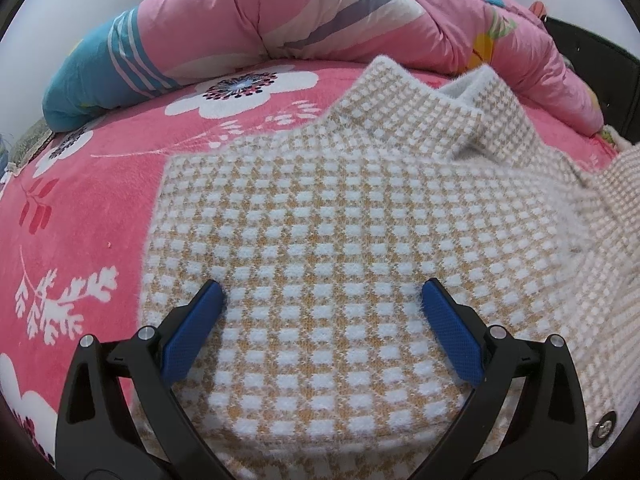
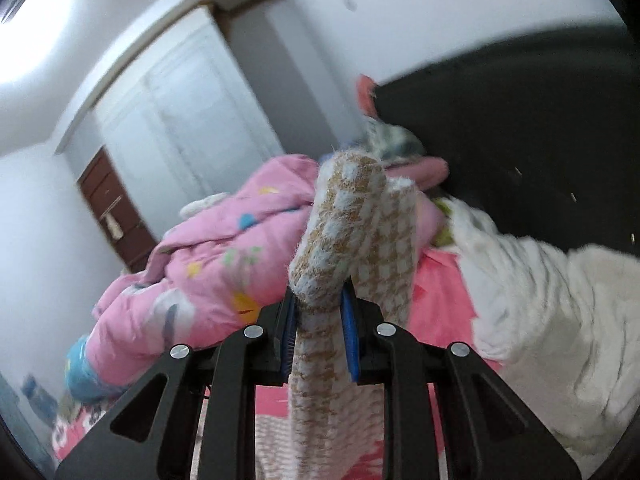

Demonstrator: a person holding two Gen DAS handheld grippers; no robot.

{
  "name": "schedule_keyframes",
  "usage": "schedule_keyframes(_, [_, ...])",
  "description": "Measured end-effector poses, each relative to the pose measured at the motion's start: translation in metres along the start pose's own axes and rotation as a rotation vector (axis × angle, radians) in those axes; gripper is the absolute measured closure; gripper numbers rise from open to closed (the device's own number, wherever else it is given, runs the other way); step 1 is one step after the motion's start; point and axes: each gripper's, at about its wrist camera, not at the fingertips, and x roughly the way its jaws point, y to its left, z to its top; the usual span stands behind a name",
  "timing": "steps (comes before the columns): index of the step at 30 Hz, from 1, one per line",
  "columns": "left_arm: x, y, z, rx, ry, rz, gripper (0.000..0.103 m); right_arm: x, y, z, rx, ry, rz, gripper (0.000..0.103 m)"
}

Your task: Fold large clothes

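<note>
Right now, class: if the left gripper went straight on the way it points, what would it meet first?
Most likely the checked sweater spread on the bed: the left gripper points down at it, jaws open, though the gap is hard to judge.

The fuzzy tan-and-white checked knit sweater [image 1: 320, 240] lies spread flat on the pink floral bedspread [image 1: 88, 200], collar toward the pink quilt, one bunched part lifted above the bedspread.

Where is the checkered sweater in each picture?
Left wrist view: the checkered sweater lies spread on the bed, filling the middle and right, under the open left claw.
Right wrist view: a bunched part of it stands up in the middle, pinched in the right claw.
Shared landmark: the pink quilt.
</note>
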Motion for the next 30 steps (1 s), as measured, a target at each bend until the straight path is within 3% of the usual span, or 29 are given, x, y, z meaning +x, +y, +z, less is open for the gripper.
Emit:
schedule_keyframes(9, [-0.041,0.026,-0.008,-0.075,-0.036,-0.092,0.008,-0.022,0.156,-0.033,-0.178,0.003,0.201,0.083])
schedule_keyframes(13, [-0.065,0.050,-0.028,-0.104,-0.047,-0.134,0.008,-0.008,0.240,-0.087,-0.265,0.084,0.316,0.083])
schedule_keyframes(16, [-0.090,0.064,-0.052,-0.110,-0.057,-0.151,0.018,0.007,0.291,-0.138,-0.347,0.167,0.374,0.083])
schedule_keyframes(18, [-0.100,0.075,-0.062,-0.116,-0.049,-0.160,0.025,0.024,0.324,-0.189,-0.410,0.268,0.418,0.081])
schedule_keyframes(20, [-0.104,0.086,-0.069,-0.127,-0.037,-0.167,0.028,0.049,0.350,-0.251,-0.489,0.459,0.465,0.079])
schedule_keyframes(22, [-0.105,0.095,-0.076,-0.137,-0.022,-0.174,0.032,0.082,0.363,-0.318,-0.552,0.758,0.507,0.063])
schedule_keyframes(24, [-0.106,0.102,-0.081,-0.148,-0.014,-0.185,0.033,0.102,0.358,-0.362,-0.545,0.980,0.508,0.061])
schedule_keyframes(25, [-0.104,0.104,-0.080,-0.152,-0.015,-0.198,0.035,0.107,0.349,-0.371,-0.520,1.039,0.508,0.061])
schedule_keyframes(27, [-0.103,0.106,-0.074,-0.152,-0.028,-0.220,0.036,0.108,0.332,-0.367,-0.477,1.056,0.545,0.056])
schedule_keyframes(30, [-0.102,0.104,-0.061,-0.150,-0.053,-0.254,0.037,0.101,0.298,-0.328,-0.423,0.974,0.565,0.042])
